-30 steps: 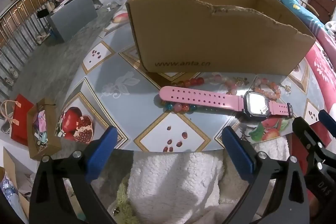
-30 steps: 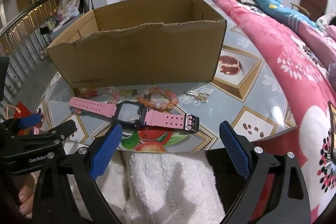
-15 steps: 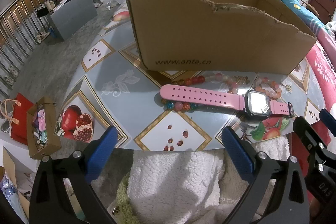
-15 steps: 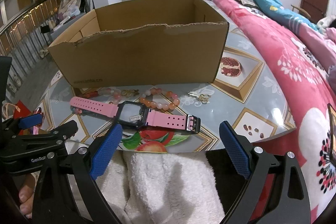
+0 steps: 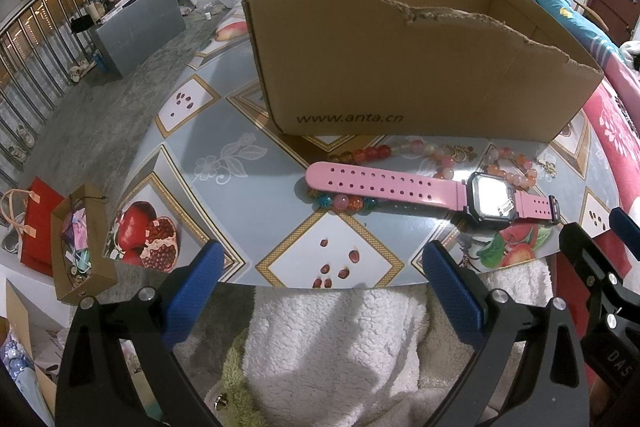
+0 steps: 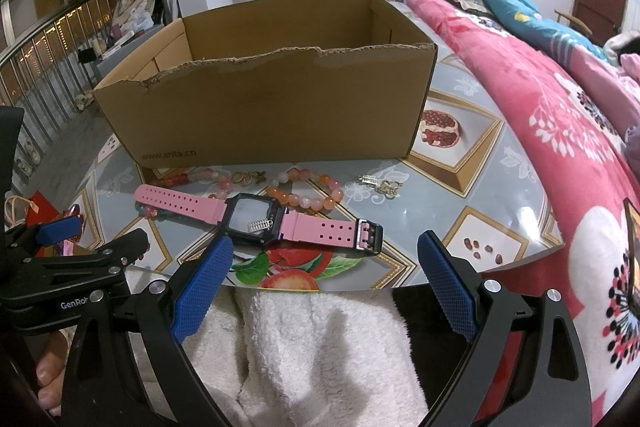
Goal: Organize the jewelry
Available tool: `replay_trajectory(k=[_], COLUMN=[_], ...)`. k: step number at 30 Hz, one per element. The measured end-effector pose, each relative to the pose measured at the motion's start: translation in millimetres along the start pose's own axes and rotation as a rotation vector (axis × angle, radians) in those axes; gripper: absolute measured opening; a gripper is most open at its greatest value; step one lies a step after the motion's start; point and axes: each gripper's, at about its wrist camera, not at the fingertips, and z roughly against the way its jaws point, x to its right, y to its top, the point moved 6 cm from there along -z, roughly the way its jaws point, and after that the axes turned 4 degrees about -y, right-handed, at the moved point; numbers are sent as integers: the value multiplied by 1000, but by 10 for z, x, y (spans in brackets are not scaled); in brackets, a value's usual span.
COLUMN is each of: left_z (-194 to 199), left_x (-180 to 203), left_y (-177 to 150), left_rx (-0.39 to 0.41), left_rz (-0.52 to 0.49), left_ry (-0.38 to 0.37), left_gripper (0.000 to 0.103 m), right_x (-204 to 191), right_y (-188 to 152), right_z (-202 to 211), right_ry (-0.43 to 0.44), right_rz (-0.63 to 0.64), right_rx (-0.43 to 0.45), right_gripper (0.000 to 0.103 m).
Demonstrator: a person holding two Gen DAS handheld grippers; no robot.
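1. Left gripper hangs at the near edge of the table, blue pads spread wide, nothing between them.
2. Right gripper sits just beside it, jaws equally wide apart and empty; its left pad is close to the watch face from this angle.
3. The pink watch lies flat, strap stretched out, in front of the cardboard box (torn top edge, "www.anta.cn" printed low on the front wall).
4. Under the long strap end, a multicoloured bead bracelet peeks out, touching the strap.
5. Over to the right view: an orange-and-pink bead bracelet curls just behind the watch case, between watch and box.
6. Small silver and gold trinkets rest further right, apart from the watch.
7. The inside of the box shows only bare cardboard as far as both cameras can see.
8. White fleece fabric fills the foreground below both grippers.
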Motion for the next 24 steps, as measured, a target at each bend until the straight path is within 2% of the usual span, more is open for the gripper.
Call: replay_trajectory(k=[24], left_z=[-16], left_x=[-39], left_y=[1], left_rx=[1], left_rz=[0], left_ry=[5], left_gripper=[97], right_x=[-15], right_y=[-2], right_z=[2], right_ry=[2], right_rz=[1], right_rx=[2], right_gripper=[89])
